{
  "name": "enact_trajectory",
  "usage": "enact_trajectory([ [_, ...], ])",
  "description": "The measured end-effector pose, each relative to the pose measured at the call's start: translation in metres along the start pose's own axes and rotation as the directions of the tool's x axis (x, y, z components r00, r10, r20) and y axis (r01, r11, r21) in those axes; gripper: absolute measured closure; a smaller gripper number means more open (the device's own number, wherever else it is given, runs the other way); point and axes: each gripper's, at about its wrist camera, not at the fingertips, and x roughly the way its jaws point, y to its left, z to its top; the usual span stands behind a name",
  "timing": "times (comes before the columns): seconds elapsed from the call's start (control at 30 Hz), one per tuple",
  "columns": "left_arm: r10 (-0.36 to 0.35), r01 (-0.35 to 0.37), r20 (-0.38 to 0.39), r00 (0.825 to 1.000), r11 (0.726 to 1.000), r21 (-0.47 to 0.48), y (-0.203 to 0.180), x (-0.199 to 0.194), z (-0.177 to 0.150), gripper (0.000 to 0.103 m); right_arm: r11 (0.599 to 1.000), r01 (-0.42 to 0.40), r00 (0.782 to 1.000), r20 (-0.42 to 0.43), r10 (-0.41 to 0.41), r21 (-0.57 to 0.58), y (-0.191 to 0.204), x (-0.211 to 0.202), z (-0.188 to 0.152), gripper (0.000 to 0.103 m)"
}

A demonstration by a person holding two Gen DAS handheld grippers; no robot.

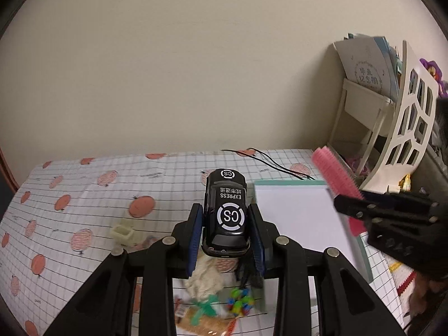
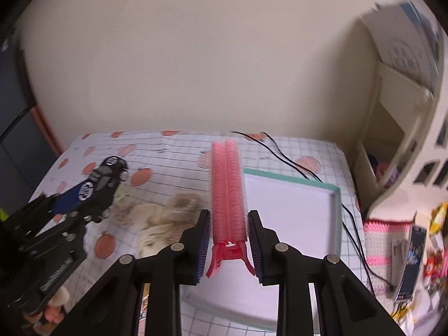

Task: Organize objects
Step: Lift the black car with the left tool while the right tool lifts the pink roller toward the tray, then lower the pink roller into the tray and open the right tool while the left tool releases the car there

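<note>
Black toy car (image 1: 226, 215) with white "CS EXPRESS" markings sits clamped between the blue-padded fingers of the left gripper (image 1: 226, 240), lifted above the table in the centre of the left wrist view, its long axis running straight along the fingers toward the cream wall. To its right lies the shallow white tray with a mint-green rim (image 1: 291, 184), its floor bare and roomy. Pink double-roll hair clip (image 2: 228, 187) is held near its clasp end by the right gripper (image 2: 229, 245), jaws closed to the clip's narrow width, rollers pointing away toward the wall, hovering over the tray's left edge. The orange-print grid tablecloth (image 1: 92, 196) offers wide free space at the frame's left, broken only by a small cream square box (image 1: 123, 233). A white lattice-sided shelf (image 1: 411, 128) walls off the right edge, and thin black cables (image 2: 291, 162) trail past the tray's far corner.
</note>
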Motion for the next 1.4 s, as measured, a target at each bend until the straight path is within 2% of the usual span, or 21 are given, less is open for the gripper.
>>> enact_trajectory([
  [0.2,-0.012,0.012,-0.064,0.998,1.000,0.012,-0.029,0.032,0.001,0.069,0.989,0.036,0.998,-0.064,-0.027,0.141,-0.039,0.036,-0.016,0.074],
  [0.5,-0.011,0.021,-0.147,0.989,0.998,0.067,-0.071,0.084,-0.016,0.069,0.978,0.099,0.989,-0.124,-0.077,0.182,-0.074,0.067,-0.047,0.074],
  [0.83,-0.016,0.045,-0.197,0.980,0.989,0.143,-0.105,0.119,-0.037,0.069,0.978,0.149,0.977,-0.174,-0.123,0.149,-0.091,0.093,-0.066,0.074],
  [1.0,-0.026,0.057,-0.233,0.972,0.990,0.127,-0.107,0.134,-0.046,0.069,0.976,0.158,0.973,-0.193,-0.127,0.152,-0.094,0.097,-0.070,0.074],
  [1.4,-0.004,0.057,-0.283,0.959,0.982,0.180,-0.118,0.148,-0.063,0.069,0.975,0.172,0.963,-0.229,-0.138,0.137,-0.095,0.105,-0.079,0.074],
])
